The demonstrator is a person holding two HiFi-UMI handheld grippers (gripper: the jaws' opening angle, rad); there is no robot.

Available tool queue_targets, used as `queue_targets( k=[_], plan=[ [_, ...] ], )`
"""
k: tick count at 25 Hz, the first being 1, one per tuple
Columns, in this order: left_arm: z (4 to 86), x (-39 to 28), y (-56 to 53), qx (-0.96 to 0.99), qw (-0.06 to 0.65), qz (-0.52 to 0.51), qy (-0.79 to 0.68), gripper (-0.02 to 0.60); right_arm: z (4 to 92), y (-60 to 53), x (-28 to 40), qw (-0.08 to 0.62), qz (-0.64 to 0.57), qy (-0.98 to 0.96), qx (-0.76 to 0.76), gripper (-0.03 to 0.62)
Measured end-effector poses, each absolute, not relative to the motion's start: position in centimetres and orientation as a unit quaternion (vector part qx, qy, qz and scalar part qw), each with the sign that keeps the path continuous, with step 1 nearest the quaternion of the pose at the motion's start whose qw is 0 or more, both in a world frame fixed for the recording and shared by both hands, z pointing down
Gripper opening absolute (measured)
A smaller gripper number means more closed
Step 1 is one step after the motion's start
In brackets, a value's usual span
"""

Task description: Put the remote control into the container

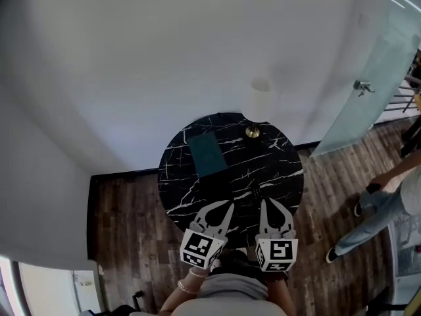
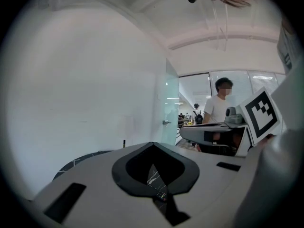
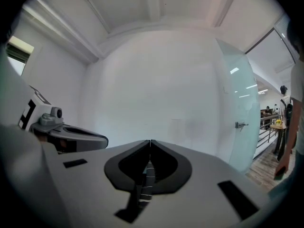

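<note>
Remote (image 1: 255,191) lies on the dark table (image 1: 181,189), just ahead of our right gripper (image 1: 265,203) and apart from the container (image 1: 207,153). That gripper and our left gripper (image 1: 230,205) are both closed and empty. Unless we open first, closed tips may shove the remote away.

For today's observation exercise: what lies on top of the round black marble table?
A teal container, a dark remote control and a brass-footed lamp; its shade hides the far edge of the table.
</note>
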State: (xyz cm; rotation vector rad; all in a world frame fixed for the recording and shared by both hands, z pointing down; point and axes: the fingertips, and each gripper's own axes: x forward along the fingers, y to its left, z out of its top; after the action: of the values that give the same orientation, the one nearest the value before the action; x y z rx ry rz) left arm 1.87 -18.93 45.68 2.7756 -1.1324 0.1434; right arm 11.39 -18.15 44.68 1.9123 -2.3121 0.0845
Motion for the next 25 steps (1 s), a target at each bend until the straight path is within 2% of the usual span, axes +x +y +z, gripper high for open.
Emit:
queue_targets(
  k=[16,25],
  plan=[
    [45.9,3.9,-23.8,0.893,0.077,0.054,-0.441,0.006,45.8,-24.5,13.5,0.075,0.04,-0.809,0.581,0.012],
    [47.0,4.0,-24.3,0.88,0.083,0.063,-0.463,0.006,49.5,-26.9,15.8,0.109,0.052,-0.807,0.578,0.012]
  ],
)
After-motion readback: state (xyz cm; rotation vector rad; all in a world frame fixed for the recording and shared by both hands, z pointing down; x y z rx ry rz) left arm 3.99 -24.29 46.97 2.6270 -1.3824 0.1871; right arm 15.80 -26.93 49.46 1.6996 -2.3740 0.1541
